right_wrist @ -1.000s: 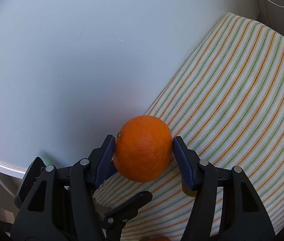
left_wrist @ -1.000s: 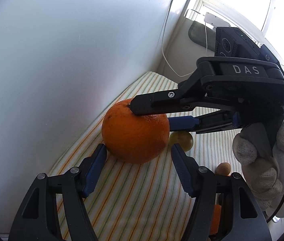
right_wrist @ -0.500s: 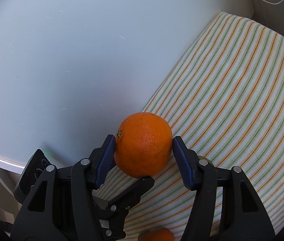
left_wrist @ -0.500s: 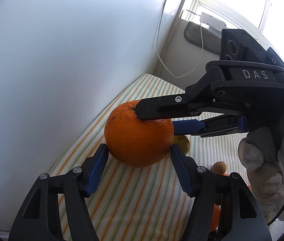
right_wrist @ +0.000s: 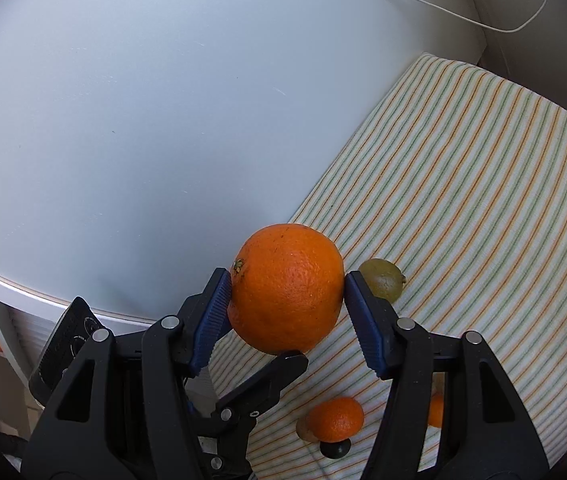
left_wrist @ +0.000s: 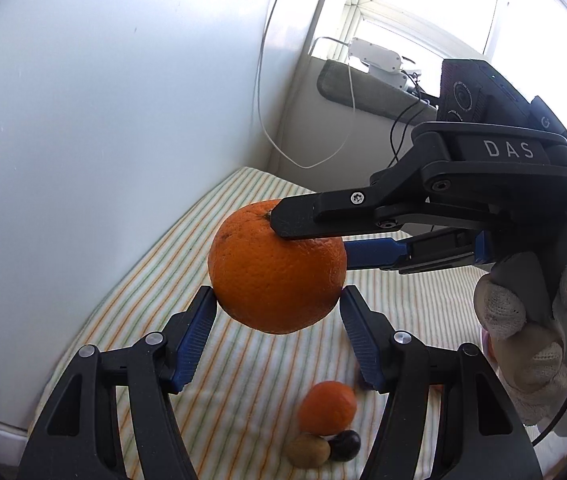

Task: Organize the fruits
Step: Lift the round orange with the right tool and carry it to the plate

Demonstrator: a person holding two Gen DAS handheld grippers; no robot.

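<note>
A large orange [left_wrist: 277,268] hangs in the air above the striped cloth [left_wrist: 267,364]. My right gripper [right_wrist: 286,304] is shut on the large orange [right_wrist: 287,292], one blue pad on each side; in the left wrist view its black finger [left_wrist: 323,220] lies over the fruit's top. My left gripper [left_wrist: 277,336] is open, its pads [left_wrist: 195,332] flanking the orange just below it, apart from the peel as far as I can see. A small mandarin [left_wrist: 327,408], a tan fruit [left_wrist: 307,453] and a dark fruit [left_wrist: 345,446] lie on the cloth below.
A green lime [right_wrist: 381,282] lies on the striped cloth [right_wrist: 463,200] behind the right pad. A white tabletop [right_wrist: 143,120] and a white wall [left_wrist: 103,100] are on the left. A white cable [left_wrist: 279,132] hangs by the window sill.
The right gripper has lifted the large orange off the cloth. The left gripper has risen with it, and the small fruits below have come into view.
</note>
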